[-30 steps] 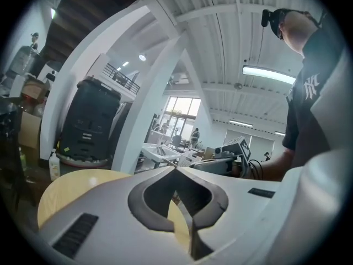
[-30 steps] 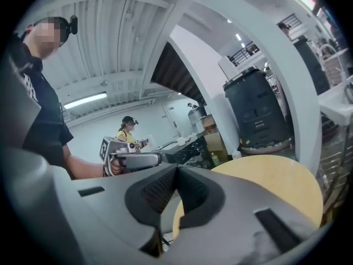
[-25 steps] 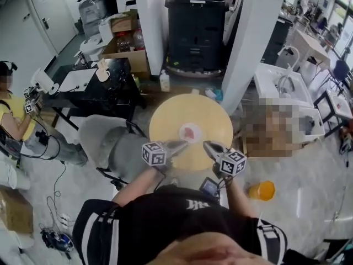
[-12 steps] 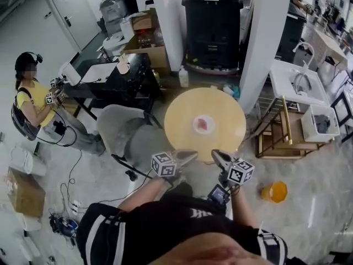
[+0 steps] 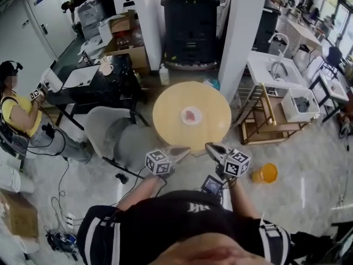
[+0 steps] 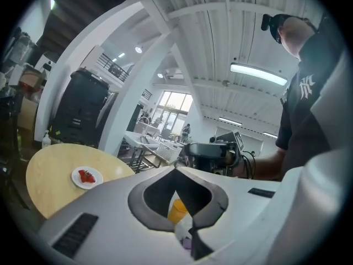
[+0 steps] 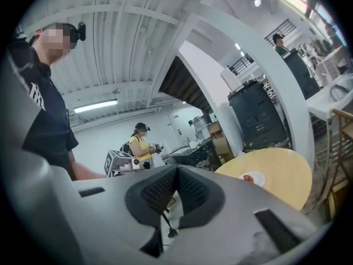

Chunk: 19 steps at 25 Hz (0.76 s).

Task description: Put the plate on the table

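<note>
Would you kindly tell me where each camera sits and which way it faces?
Head view: on the person's head, facing steeply down at the round table holding the plate; shows their shirt, forearms, left gripper and right gripper.
Left gripper view: on the left gripper, looking along its shut jaws, tilted upward; shows the person's torso at right.
Right gripper view: on the right gripper, along its shut jaws; torso at left.
Shared: all three views catch the table and plate.

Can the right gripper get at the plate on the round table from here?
Probably yes: nothing stands between the right gripper and the plate on the table. The gripper is shut and short of the table's edge, so it must reach forward and open.
</note>
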### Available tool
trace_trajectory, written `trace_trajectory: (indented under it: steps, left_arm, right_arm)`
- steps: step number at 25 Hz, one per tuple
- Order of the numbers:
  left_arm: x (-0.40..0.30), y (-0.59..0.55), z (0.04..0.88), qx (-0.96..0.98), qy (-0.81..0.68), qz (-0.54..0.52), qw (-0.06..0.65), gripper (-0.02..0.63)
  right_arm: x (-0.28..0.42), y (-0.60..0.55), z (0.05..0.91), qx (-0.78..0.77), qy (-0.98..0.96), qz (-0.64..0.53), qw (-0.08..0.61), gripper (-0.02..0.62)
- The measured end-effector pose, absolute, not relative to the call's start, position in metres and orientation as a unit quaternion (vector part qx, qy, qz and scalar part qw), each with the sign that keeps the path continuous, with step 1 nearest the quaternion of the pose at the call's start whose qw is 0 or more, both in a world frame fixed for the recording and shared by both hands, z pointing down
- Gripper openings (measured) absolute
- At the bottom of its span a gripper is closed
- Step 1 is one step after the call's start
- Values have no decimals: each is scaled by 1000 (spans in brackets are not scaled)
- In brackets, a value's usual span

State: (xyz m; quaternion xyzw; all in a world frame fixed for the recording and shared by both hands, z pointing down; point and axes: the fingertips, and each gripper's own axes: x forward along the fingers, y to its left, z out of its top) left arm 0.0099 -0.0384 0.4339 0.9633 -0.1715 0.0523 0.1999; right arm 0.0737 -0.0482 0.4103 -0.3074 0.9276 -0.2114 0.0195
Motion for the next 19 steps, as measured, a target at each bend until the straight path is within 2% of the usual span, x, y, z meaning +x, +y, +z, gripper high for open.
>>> trace_trajectory:
  steps: [5,10,15,19]
  left_arm:
    - [-19,-14,418,971,-156,47,176,6]
    - [-60,3,433,968,-163,37,187,6]
    - [-73,33,459,957,-165,25,237,6]
    - [-76,53,462,963,-141,26,230,6]
  right_arm:
    - [60,-18,397,-336,926,-168,25,0]
    - [32,12,401,-364,920,-148,9,1]
    - [37,53,427,-395,900,-186,3,0]
    - [38,61,428,-409,894,-186,3,2]
